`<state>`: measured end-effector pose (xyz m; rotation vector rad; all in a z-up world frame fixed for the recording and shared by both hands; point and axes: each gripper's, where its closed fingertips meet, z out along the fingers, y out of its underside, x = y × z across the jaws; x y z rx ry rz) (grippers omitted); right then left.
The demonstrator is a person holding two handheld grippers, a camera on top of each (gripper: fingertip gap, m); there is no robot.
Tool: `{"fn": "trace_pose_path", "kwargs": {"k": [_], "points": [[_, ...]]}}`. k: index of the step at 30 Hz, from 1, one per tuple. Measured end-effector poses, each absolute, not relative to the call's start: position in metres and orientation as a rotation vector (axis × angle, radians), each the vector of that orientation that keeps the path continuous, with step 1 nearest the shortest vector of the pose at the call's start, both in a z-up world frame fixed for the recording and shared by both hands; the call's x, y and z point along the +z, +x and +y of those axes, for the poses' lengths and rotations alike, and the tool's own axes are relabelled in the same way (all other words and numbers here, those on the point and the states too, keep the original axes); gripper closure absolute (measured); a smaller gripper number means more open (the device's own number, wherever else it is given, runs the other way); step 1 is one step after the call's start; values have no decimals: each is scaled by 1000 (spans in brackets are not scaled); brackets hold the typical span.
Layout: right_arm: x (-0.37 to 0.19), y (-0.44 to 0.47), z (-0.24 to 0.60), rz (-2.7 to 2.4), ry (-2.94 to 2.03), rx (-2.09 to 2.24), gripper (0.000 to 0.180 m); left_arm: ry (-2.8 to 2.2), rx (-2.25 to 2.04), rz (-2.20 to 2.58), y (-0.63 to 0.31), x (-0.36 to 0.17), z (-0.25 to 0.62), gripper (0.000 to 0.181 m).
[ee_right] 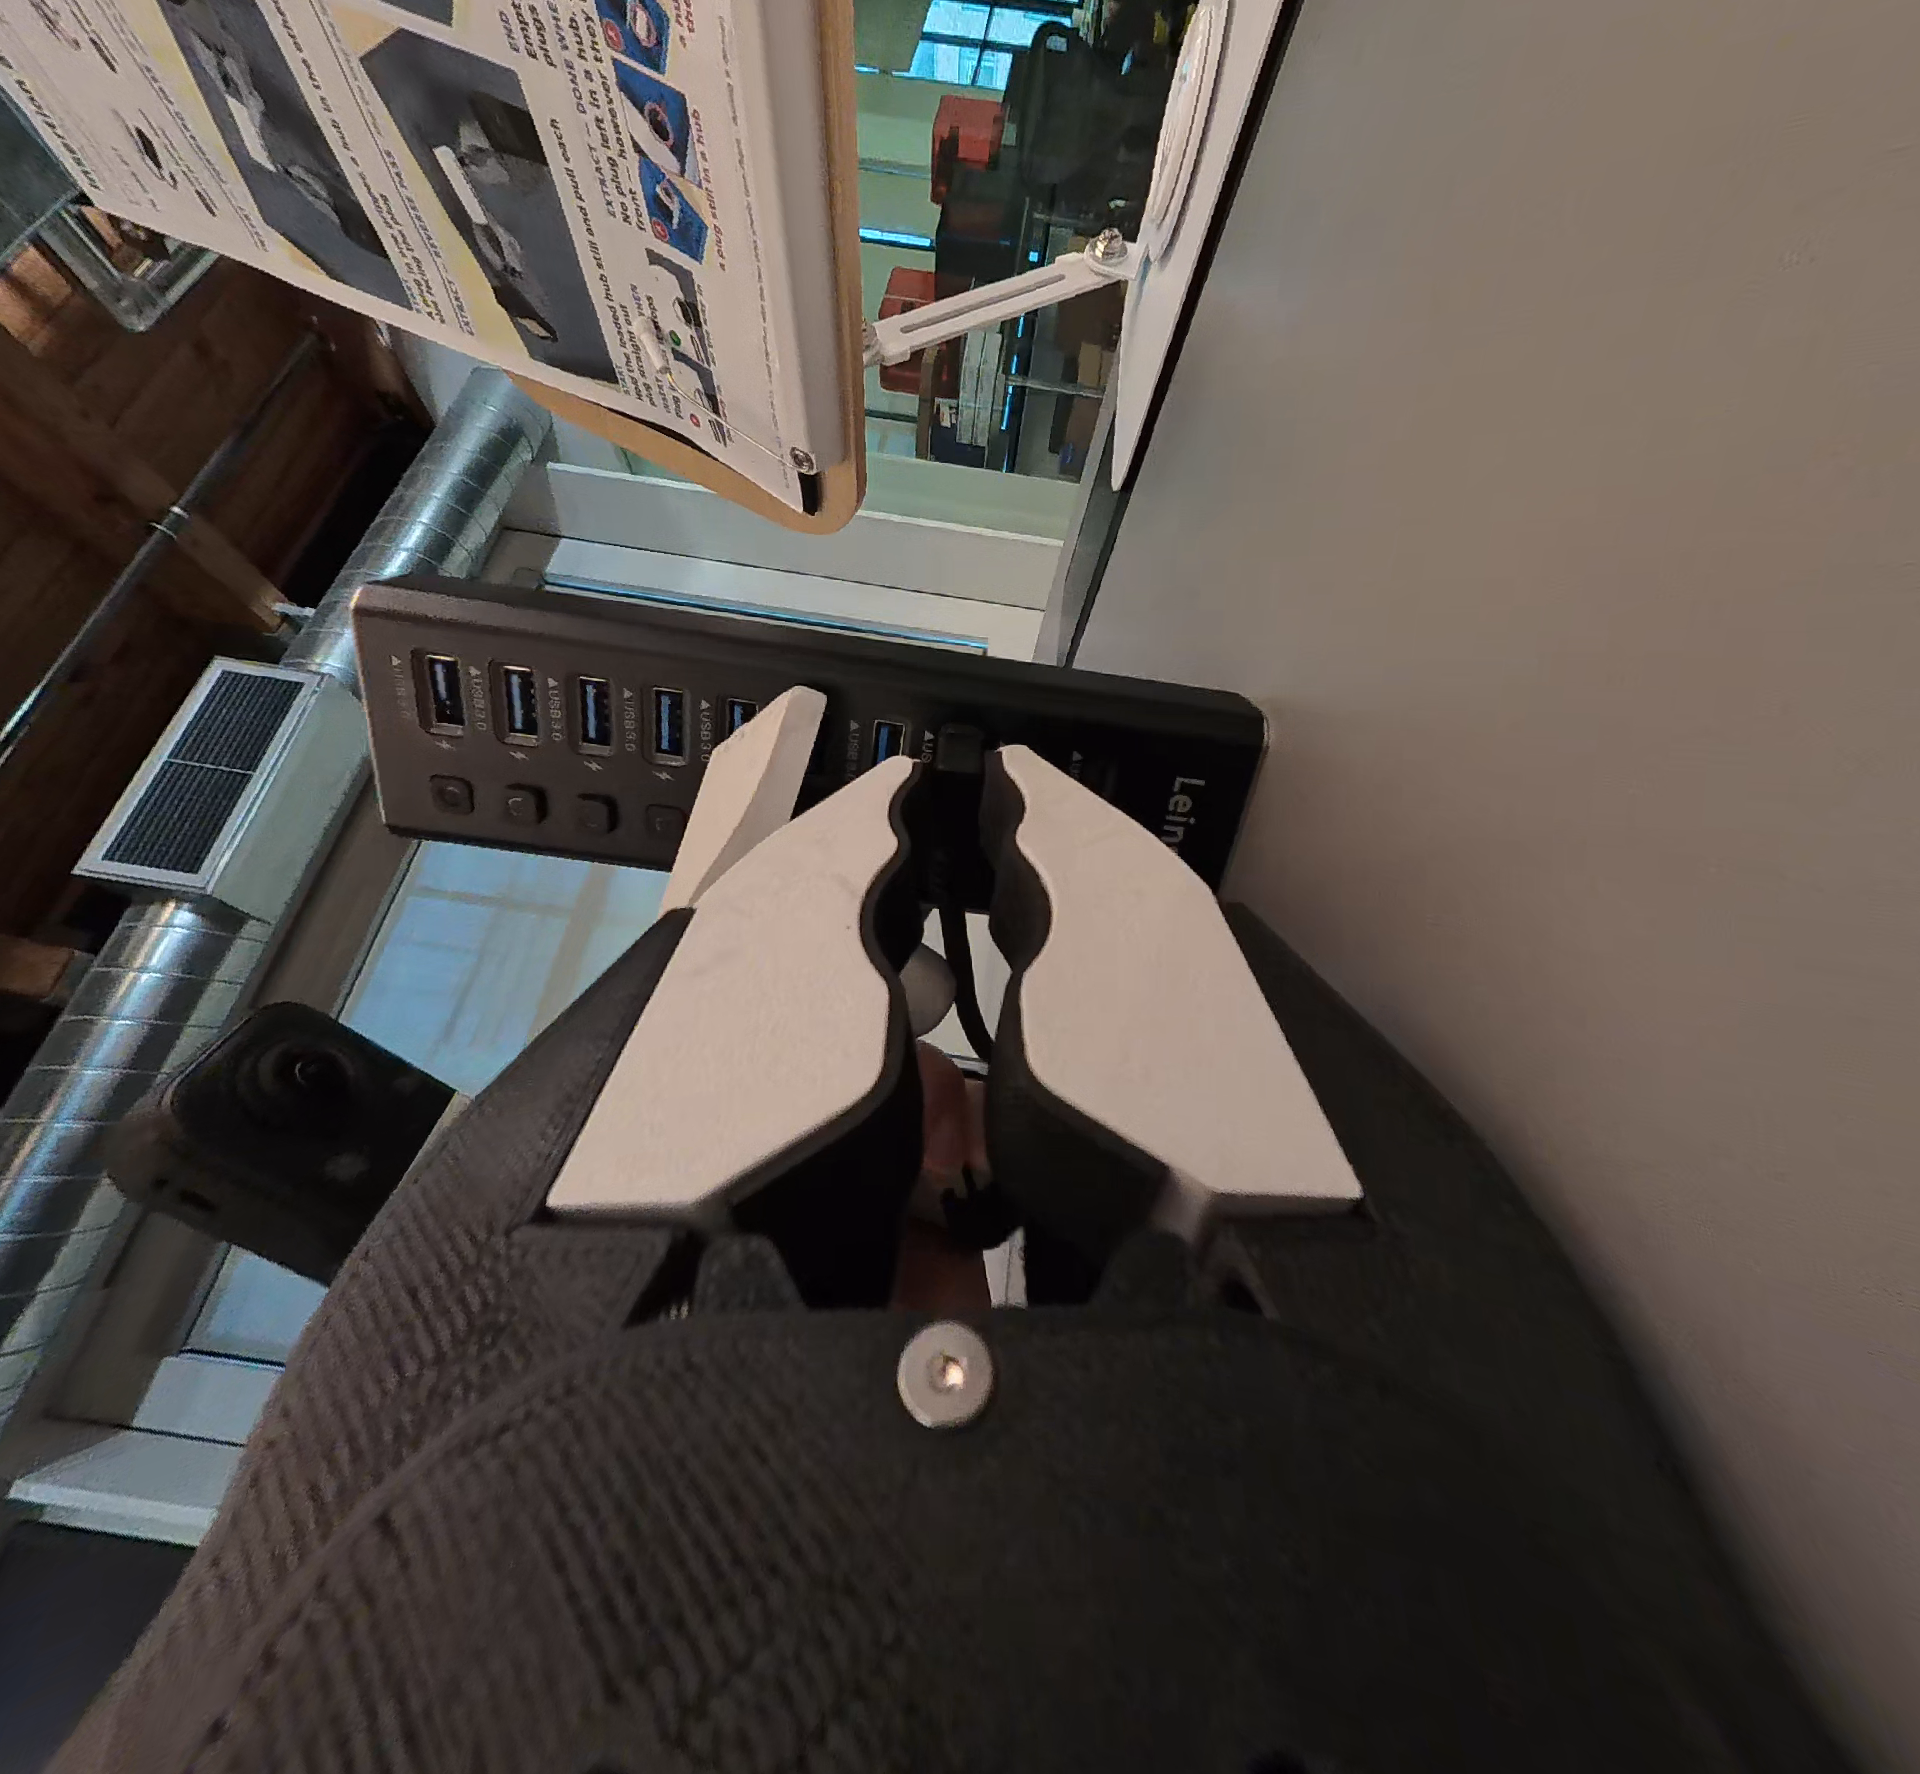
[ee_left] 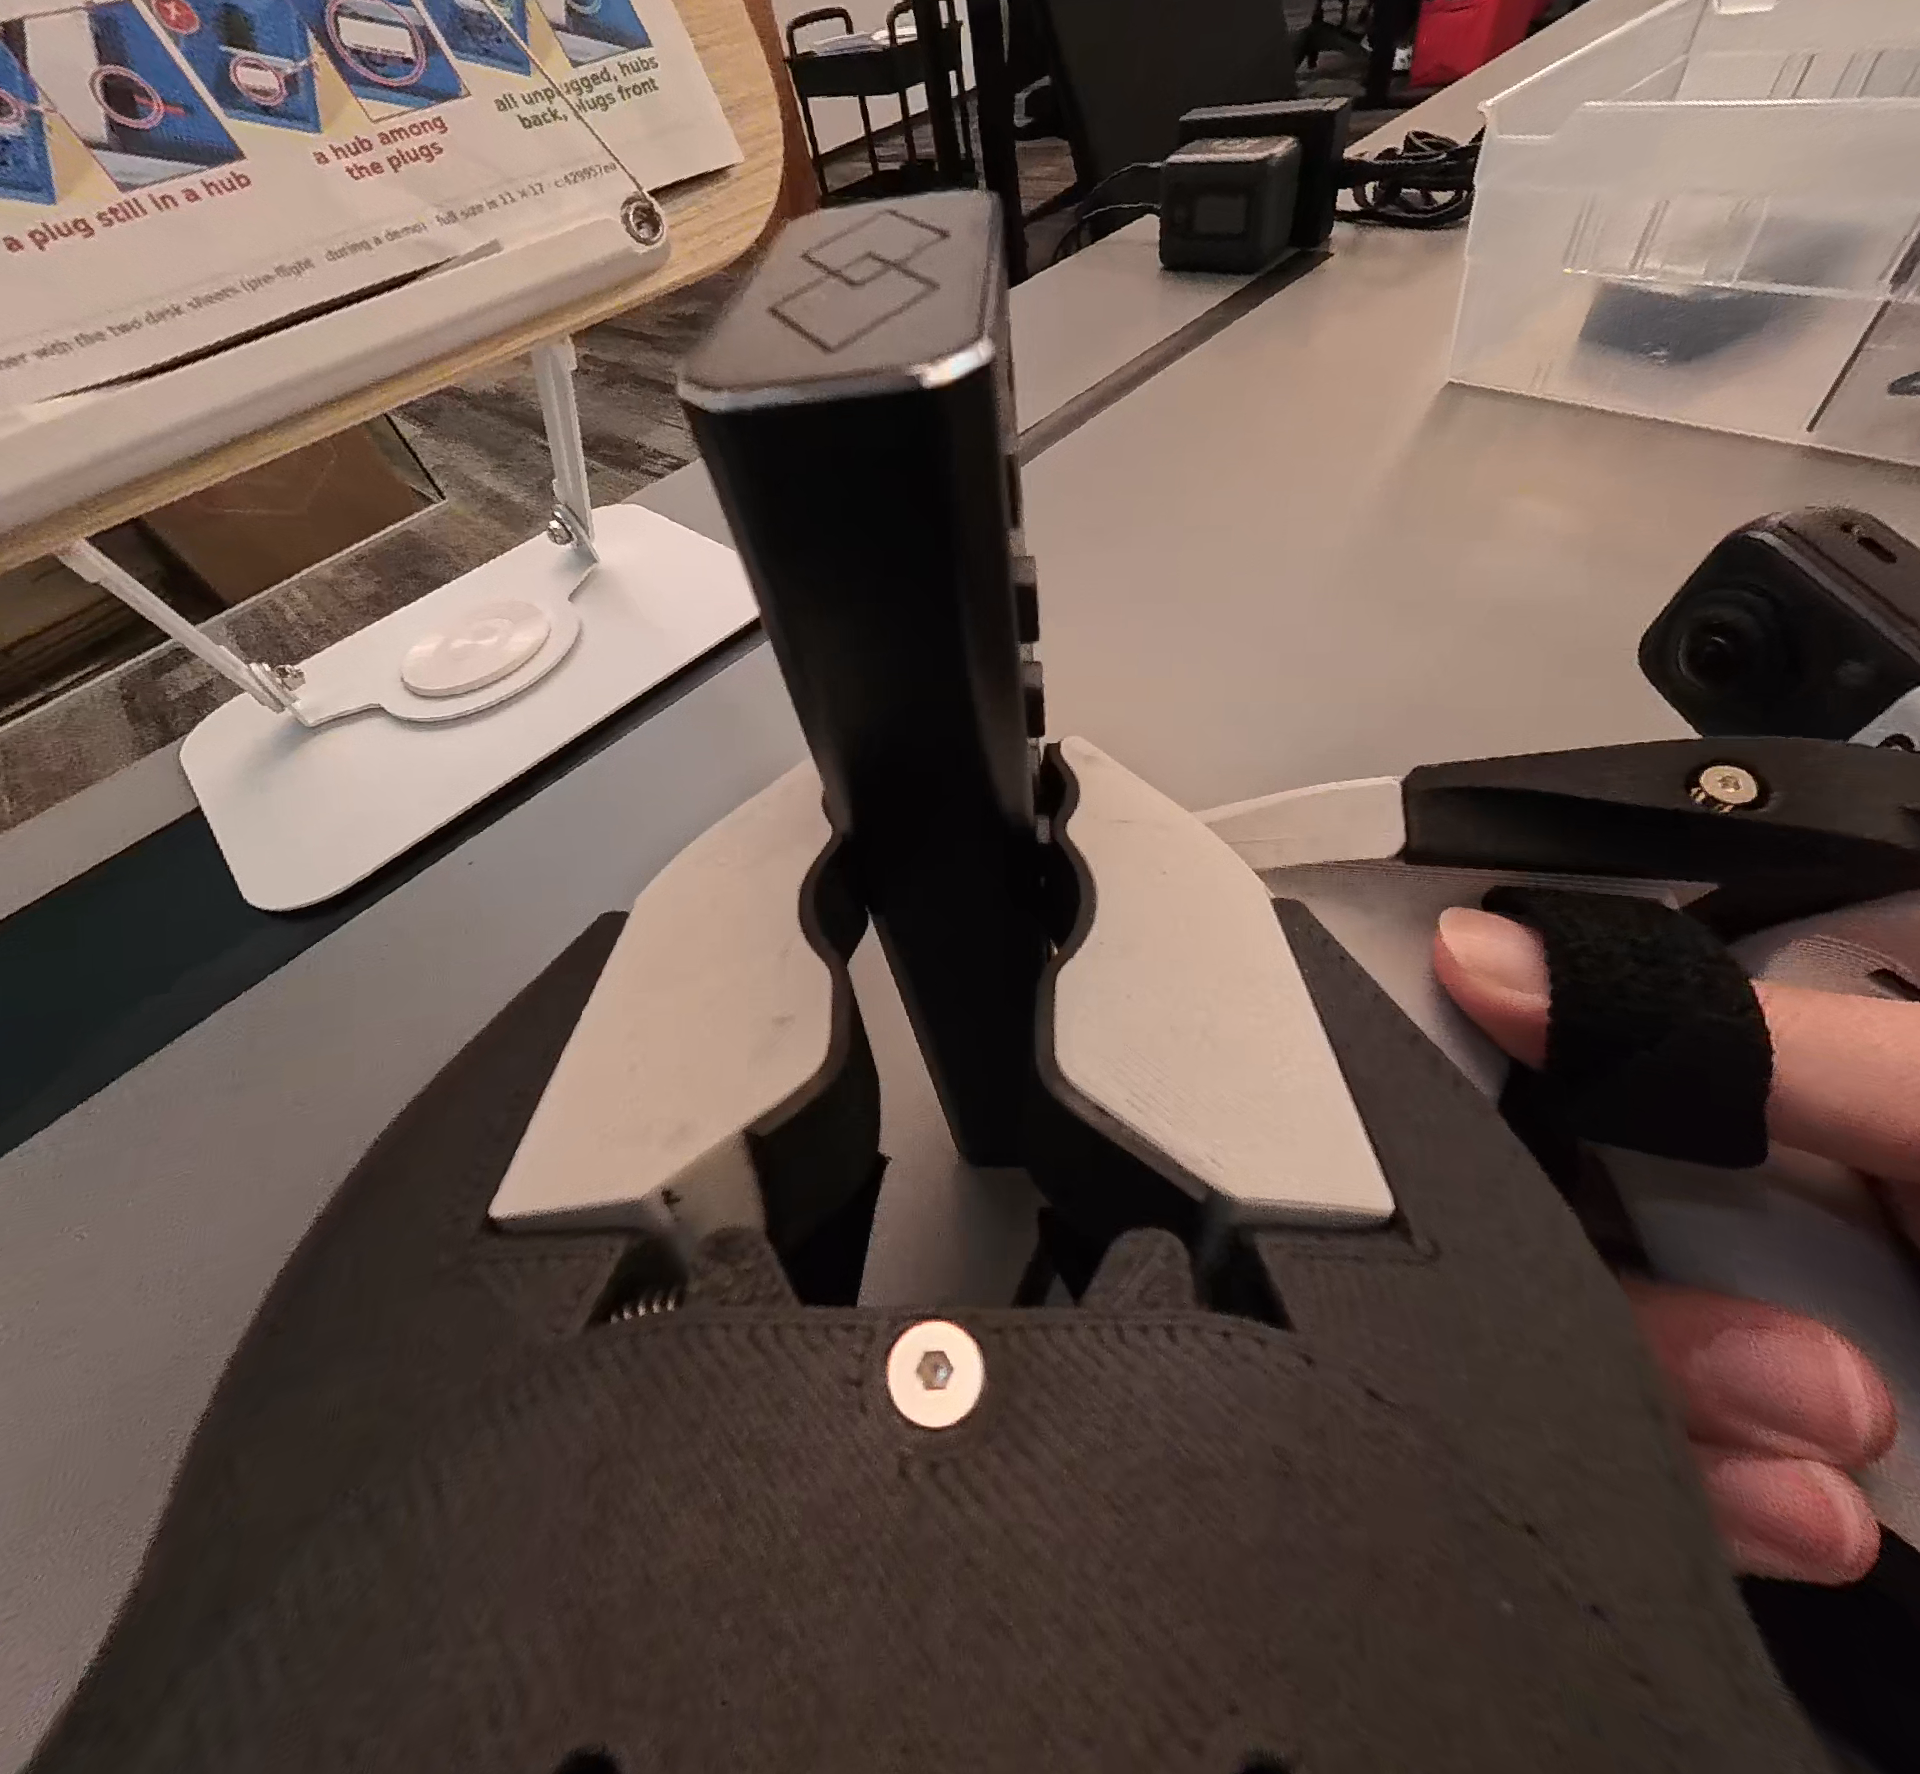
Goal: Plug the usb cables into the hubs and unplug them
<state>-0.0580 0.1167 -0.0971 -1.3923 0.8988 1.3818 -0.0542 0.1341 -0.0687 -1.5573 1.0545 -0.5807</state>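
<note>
In the left wrist view my left gripper is shut on a long black USB hub and holds it standing on end on the grey table. My right gripper, with a hand on it, comes in from the right beside the hub. In the right wrist view, which is turned sideways, the hub's port face shows a row of blue USB ports. My right gripper is shut on a black USB plug at a port near the hub's table end. Its cable runs back between the fingers. A left finger covers some ports.
An instruction sheet on a wooden board stands on a white stand base to the left of the hub. Clear plastic bins sit at the right back. A small dark box with cables lies farther back. Both grippers' tips are close together, under 4 cm apart.
</note>
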Motion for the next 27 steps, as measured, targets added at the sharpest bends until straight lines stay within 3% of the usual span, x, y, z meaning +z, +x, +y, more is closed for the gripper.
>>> {"fn": "trace_pose_path", "kwargs": {"k": [27], "points": [[-97, -62, 113, 855, -1444, 1470, 169, -1600, -693, 1009, -52, -68, 130, 152]]}}
